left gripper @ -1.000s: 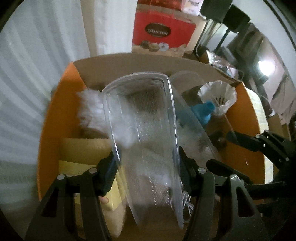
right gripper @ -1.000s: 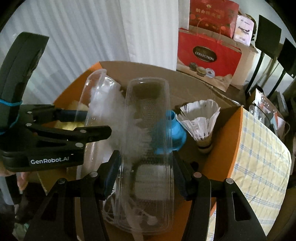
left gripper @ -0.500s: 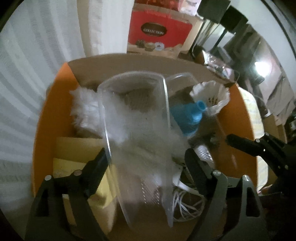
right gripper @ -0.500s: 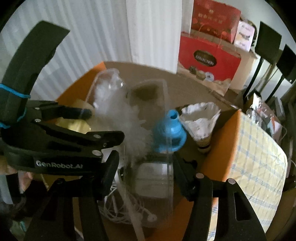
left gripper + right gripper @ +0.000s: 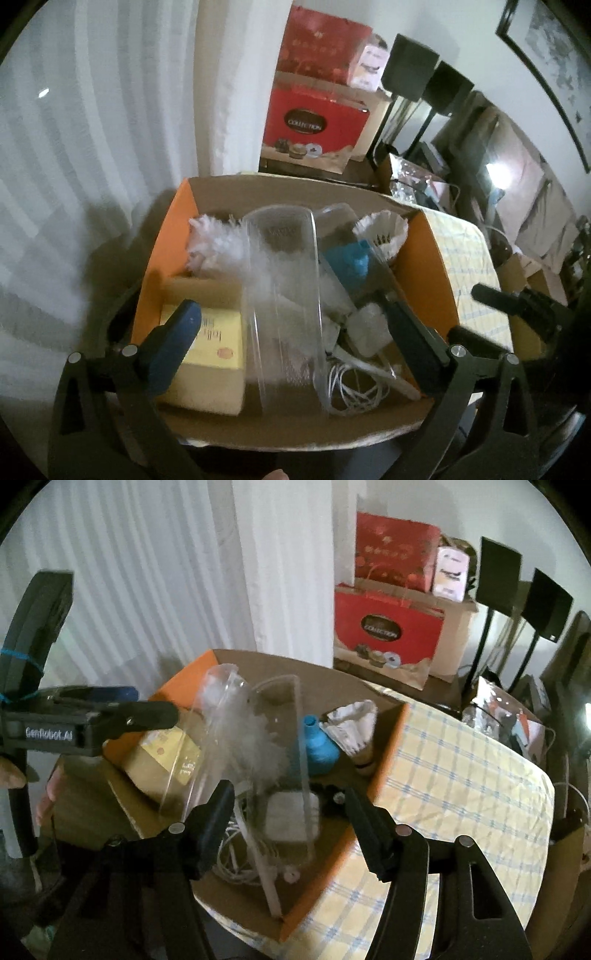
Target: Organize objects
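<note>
Left hand-held gripper [image 5: 291, 336] spread wide above the orange box [image 5: 424, 273], gripping nothing. Right hand-held gripper [image 5: 290, 819] likewise spread. Clear plastic tray [image 5: 284, 295] leaning among white feathers [image 5: 218, 243]; blue funnel [image 5: 351, 258] at two o'clock.

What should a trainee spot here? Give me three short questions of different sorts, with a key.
1. True or false: the left gripper is shut on the clear plastic container.
2. What stands in the cardboard box right beside the blue object? A) a shuttlecock B) a mug C) a spoon
3. Fill in: the carton at the near left of the box, in the left wrist view, is ___ in colour.

Key: 1. False; its jaws stand wide apart and hold nothing. 2. A. 3. Yellow.
</note>
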The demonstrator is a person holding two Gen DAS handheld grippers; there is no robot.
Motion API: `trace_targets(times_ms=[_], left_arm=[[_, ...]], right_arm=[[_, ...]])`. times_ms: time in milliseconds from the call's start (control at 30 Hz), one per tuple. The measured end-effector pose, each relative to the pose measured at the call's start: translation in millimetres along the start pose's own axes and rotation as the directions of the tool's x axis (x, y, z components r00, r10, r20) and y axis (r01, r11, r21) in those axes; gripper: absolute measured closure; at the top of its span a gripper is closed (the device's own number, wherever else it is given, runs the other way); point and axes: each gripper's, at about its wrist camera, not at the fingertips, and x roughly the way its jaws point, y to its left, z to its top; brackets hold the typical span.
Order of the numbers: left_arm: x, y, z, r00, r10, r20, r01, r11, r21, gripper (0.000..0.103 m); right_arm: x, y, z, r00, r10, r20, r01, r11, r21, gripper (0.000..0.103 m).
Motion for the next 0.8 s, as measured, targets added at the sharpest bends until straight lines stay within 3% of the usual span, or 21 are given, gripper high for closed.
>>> trace_targets(times_ms=[267, 467, 700, 800], left_arm=[[-13.9, -21.7, -32.4, 0.999, -0.028, 0.035, 0.027, 0.999, 0.023, 0.001], [-21.3, -48.4, -59.4, 0.998, -0.052, 0.037, 0.049, 0.996, 0.072, 0.001], [-34.1, -79.1, -84.5, 0.996, 0.010, 0.093, -0.023, 0.990, 0.141, 0.001], [-35.7, -85.7, -93.9, 0.996, 0.000, 0.092, -0.014, 0.988, 0.155, 0.001]], right_arm=[[-36.9, -5.8, -25.4, 0.995, -0.081, 0.051, 0.079, 0.996, 0.039, 0.024], [-62.6, -20.2, -47.8, 0.990, -0.113, 0.085, 0.102, 0.988, 0.117, 0.021], [-90.4, -33.0, -84.1, 0.984, -0.141, 0.105, 0.114, 0.968, 0.224, 0.012], [-102.2, -34.1, -100.8, 0.979, -0.173, 0.105, 0.142, 0.957, 0.254, 0.012]])
